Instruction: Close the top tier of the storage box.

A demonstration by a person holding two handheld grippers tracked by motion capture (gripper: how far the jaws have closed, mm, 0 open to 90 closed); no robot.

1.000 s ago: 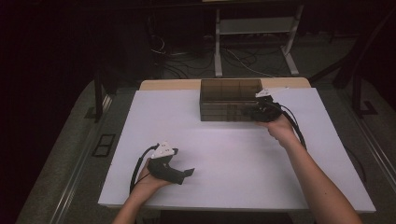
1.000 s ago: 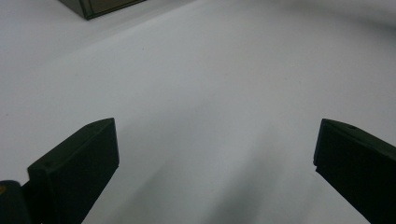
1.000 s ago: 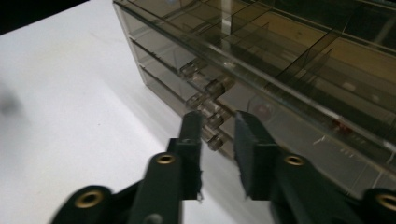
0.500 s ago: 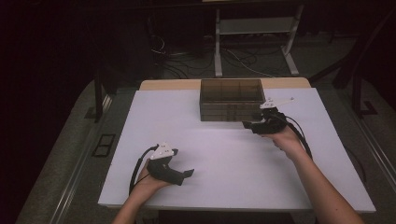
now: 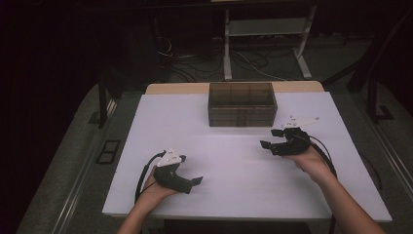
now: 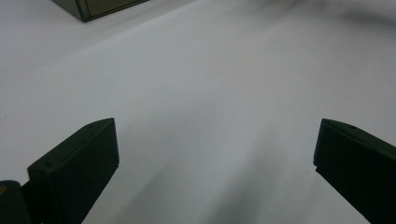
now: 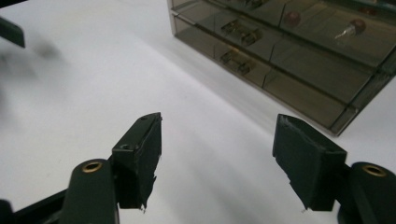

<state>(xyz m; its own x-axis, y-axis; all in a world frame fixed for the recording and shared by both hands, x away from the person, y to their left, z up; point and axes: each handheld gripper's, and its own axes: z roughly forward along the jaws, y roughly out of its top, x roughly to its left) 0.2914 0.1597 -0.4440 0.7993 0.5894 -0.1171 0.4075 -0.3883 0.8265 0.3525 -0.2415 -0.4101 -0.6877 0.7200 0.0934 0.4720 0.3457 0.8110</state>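
We hold two hand-held grippers over the white counter. The right hand-held gripper sits at the right of the counter, near the front right corner of the smoked drawer box but apart from it. In the right gripper view its jaws stand wide apart with bare counter between them; they pinch nothing and touch nothing. The left hand-held gripper is at the near left of the counter, well apart from the box. In the left gripper view its jaws are spread just as wide, again with bare counter in the gap and nothing held.

We count one drawer box, standing at the far middle of the counter. From the right gripper view we make out two stacked rows of drawers on its front. Inside the top of the box we see two small round-headed items, one dark red and one with a thin metal shaft, and through the drawer fronts two metal clip-like pieces, one above the other. What they are exactly we cannot tell.
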